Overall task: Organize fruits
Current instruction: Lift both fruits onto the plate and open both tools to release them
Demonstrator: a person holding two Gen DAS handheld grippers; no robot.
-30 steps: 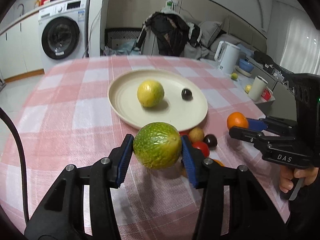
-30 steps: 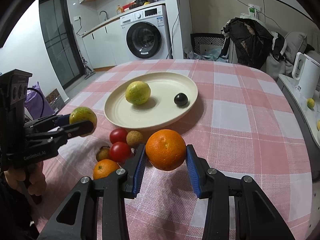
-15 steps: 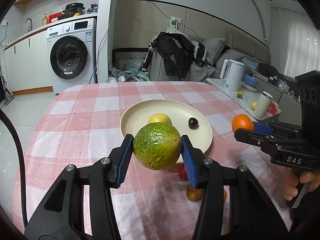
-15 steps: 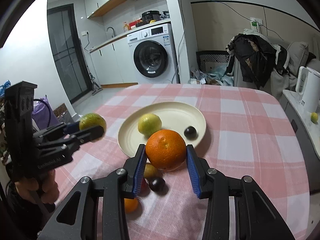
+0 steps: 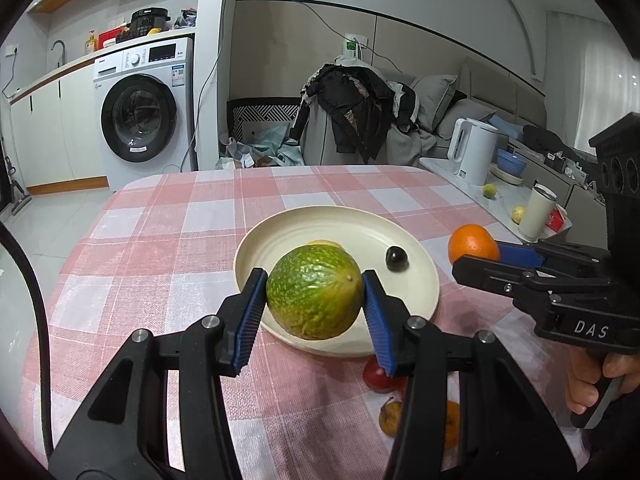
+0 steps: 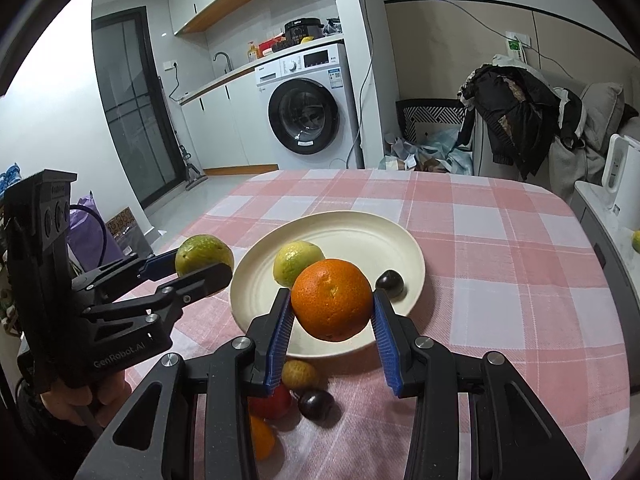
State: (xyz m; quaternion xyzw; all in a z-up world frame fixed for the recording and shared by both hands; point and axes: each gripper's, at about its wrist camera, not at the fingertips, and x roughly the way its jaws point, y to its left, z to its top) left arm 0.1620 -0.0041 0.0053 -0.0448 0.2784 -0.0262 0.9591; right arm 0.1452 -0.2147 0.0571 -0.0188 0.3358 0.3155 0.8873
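Left gripper (image 5: pixel 315 307) clenched on a mottled green round fruit (image 5: pixel 315 291), held above the near rim of the round cream plate (image 5: pixel 424 300) on the pink checked table (image 5: pixel 160 264), likely for placing. Right gripper (image 6: pixel 331 322) likewise grasping a round orange (image 6: pixel 331 305) over the same rim.

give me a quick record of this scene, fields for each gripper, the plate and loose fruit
left gripper: jaws shut on green fruit, held above the near plate rim
right gripper: jaws shut on orange
plate: holds yellow-green citrus and dark round fruit
loose fruit: small cluster on tablecloth near the plate
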